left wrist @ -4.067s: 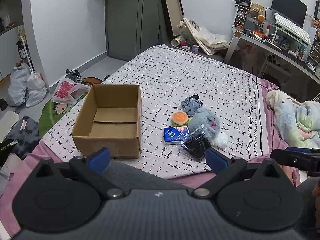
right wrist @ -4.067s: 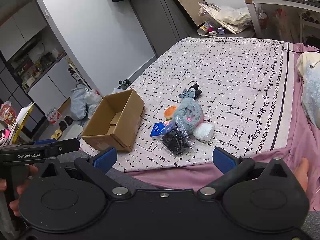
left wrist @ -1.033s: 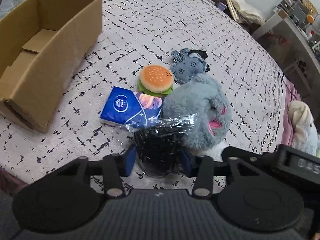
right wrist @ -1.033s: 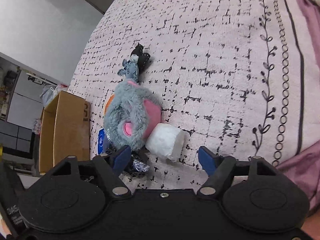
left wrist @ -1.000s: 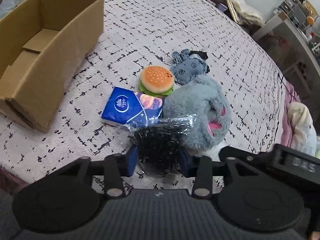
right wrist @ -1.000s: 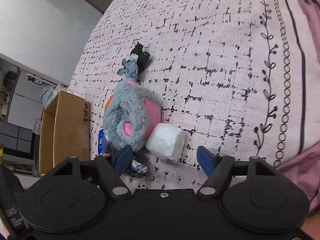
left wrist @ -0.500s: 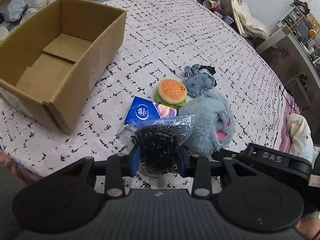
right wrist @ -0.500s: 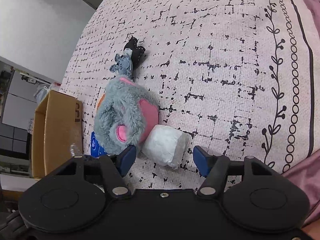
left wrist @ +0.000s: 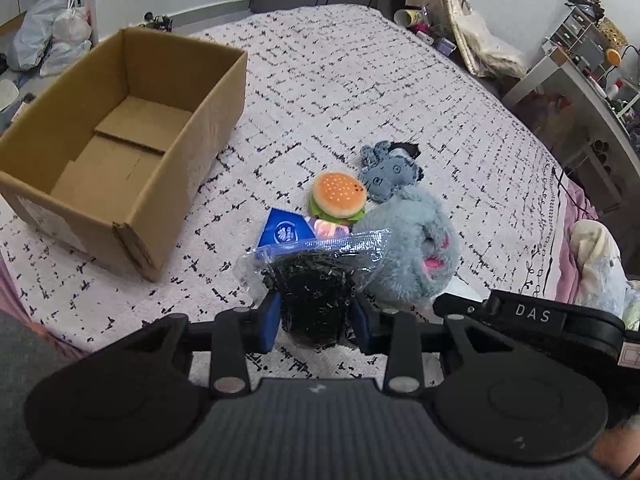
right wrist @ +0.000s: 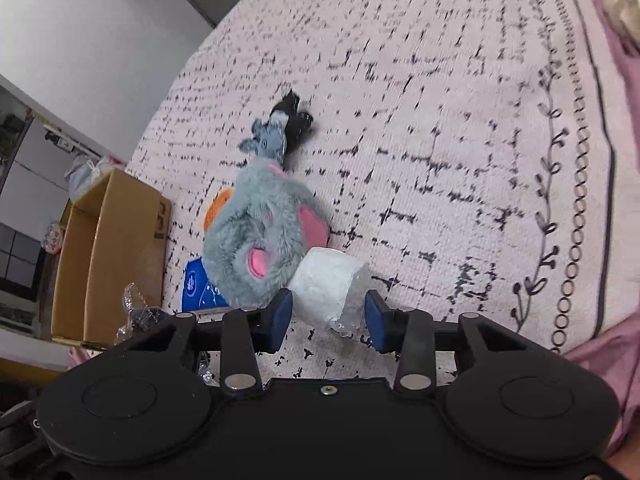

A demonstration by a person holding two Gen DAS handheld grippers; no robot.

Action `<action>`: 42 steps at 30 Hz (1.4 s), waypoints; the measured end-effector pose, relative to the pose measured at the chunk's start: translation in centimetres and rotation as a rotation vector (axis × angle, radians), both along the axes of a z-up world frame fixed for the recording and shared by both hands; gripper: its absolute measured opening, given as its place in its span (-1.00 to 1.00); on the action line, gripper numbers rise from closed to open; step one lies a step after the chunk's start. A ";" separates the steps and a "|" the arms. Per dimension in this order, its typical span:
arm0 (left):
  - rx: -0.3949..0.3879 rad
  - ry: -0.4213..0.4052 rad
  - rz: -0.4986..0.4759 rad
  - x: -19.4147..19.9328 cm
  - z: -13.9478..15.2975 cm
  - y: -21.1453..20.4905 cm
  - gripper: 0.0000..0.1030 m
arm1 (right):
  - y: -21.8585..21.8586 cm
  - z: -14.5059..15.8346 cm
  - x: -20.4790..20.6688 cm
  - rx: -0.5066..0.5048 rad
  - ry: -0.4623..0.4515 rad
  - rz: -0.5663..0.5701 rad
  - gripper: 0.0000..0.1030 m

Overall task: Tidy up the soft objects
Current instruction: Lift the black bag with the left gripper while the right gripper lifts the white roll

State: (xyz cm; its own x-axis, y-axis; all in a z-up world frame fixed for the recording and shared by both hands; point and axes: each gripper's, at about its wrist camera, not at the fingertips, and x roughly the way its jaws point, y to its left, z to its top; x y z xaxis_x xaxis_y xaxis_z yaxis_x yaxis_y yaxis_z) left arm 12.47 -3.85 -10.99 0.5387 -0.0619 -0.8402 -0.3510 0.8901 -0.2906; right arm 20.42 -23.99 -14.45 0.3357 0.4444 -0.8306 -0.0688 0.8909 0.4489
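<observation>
Left hand-held gripper (left wrist: 314, 316): jaws narrowed onto the clear bag of black material (left wrist: 316, 276), pinching its lower end, with the bag's sealed top edge standing free above the pads. The bag appears raised off the bed (left wrist: 360, 92), though contact underneath is hidden.

Right hand-held gripper (right wrist: 326, 314): blue pads bracket the white wrapped roll (right wrist: 330, 286) on both sides. Whether they press it firmly cannot be told; the roll still looks to lie on the bedspread, touching the grey plush toy (right wrist: 264, 236).

Remaining items: burger toy (left wrist: 338, 196), blue tissue pack (left wrist: 286, 232) and small grey doll (left wrist: 390, 170) sit clustered beside the plush. The cardboard box (left wrist: 120, 140) stands open to the left, well apart from the cluster, with nothing visible inside it.

Assessment: the step in hand is carrying the bag to the box, apparently the first item to go.

Recommendations:
- Keep the pinch on the bulk of the bag; the film is slippery and may slide out.
- Clear the near box wall before lowering, then release low inside.
- Lift the roll straight up so the plush is not dragged along.
</observation>
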 end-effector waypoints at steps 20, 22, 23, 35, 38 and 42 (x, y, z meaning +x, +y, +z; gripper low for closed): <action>0.074 -0.134 -0.033 -1.2 6.3 0.6 -0.30 | -1.6 6.4 -3.7 0.130 -0.246 -0.026 -0.24; 0.080 -0.142 -0.030 -1.3 6.6 1.0 -0.30 | -1.6 6.9 -4.0 0.142 -0.273 -0.024 -0.24; 0.081 -0.146 -0.028 -1.3 6.8 1.3 -0.30 | -1.5 7.1 -4.1 0.145 -0.286 -0.023 -0.24; 0.098 -0.183 -0.012 -1.3 8.2 5.4 -0.30 | -0.4 10.1 -4.2 0.189 -0.400 -0.027 -0.24; 0.100 -0.190 -0.009 -1.0 8.3 6.4 -0.30 | 0.5 10.3 -4.0 0.200 -0.415 -0.024 -0.24; 0.104 -0.197 -0.001 -0.7 8.3 7.8 -0.30 | 2.1 10.4 -3.1 0.216 -0.435 -0.024 -0.24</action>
